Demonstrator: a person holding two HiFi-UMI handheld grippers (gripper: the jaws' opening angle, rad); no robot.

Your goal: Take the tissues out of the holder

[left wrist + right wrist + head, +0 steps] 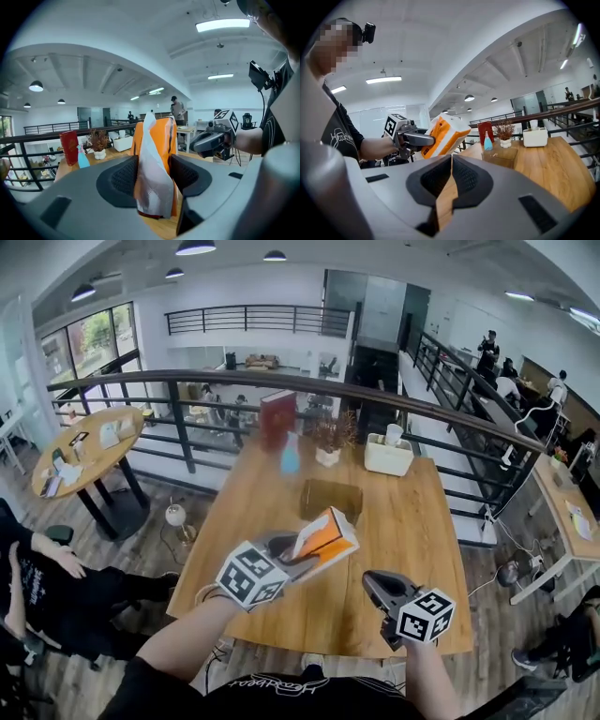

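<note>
We hold the left claw (153, 174) closed on a pack of tissues (326, 535), orange and white, its two dark pads (123, 178) pressing on the pack's opposite sides. In the left gripper view the pack stands upright between the jaws, with a crumpled white sheet hanging down its front. The pack is in the air above the near part of the wooden table (412, 531), touching nothing but the claw, and it tilts up toward the right in the head view.

The brown holder (330, 500) sits on the table beyond the pack, apart from it, near the table's middle.

Our right claw (451, 174) is closed with nothing in it: its jaws meet at the tips, and only the table's wood shows through the narrow slit below them. It hovers over the table's near right edge, beside the left claw and not touching the pack.

Along the far edge stand a red book (277, 418), a blue bottle (290, 457), a small plant (328, 439) in a white pot, and a white box (387, 457).
</note>
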